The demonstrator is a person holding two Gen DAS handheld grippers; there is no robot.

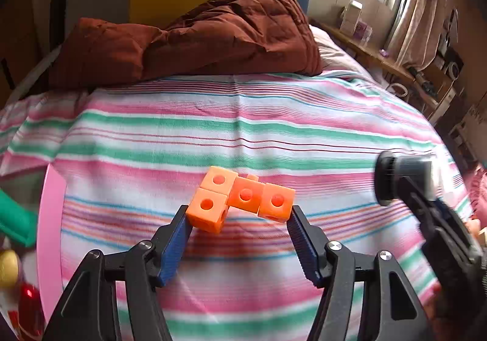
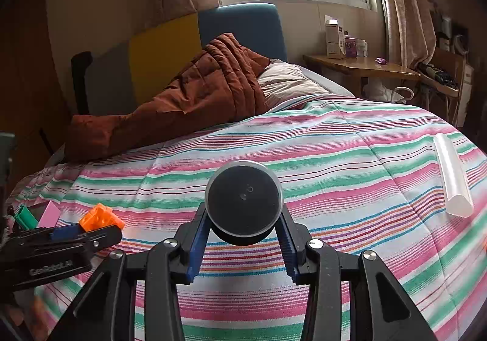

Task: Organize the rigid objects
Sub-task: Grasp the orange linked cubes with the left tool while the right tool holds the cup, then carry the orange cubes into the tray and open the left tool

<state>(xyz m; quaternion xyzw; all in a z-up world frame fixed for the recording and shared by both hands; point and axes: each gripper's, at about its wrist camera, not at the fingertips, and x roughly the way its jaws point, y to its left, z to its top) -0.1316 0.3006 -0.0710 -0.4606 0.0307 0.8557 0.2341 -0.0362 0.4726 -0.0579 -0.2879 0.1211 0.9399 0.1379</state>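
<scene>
My left gripper (image 1: 240, 214) is shut on an orange block piece (image 1: 240, 199) made of several linked cubes, held just above the striped bedspread (image 1: 243, 128). The piece also shows in the right wrist view (image 2: 102, 217) at the tip of the left gripper (image 2: 88, 228). My right gripper (image 2: 243, 219) is shut on a dark round cylinder with a grey rim (image 2: 243, 201). In the left wrist view the right gripper (image 1: 404, 185) holds that cylinder (image 1: 388, 178) at the right, above the bed.
A pink bin (image 1: 48, 219) at the left holds a green item (image 1: 15, 219), a yellow ball (image 1: 9, 268) and a red item (image 1: 29, 304). A clear plastic tube (image 2: 453, 176) lies on the bed at right. A brown quilt (image 1: 194, 36) lies at the head.
</scene>
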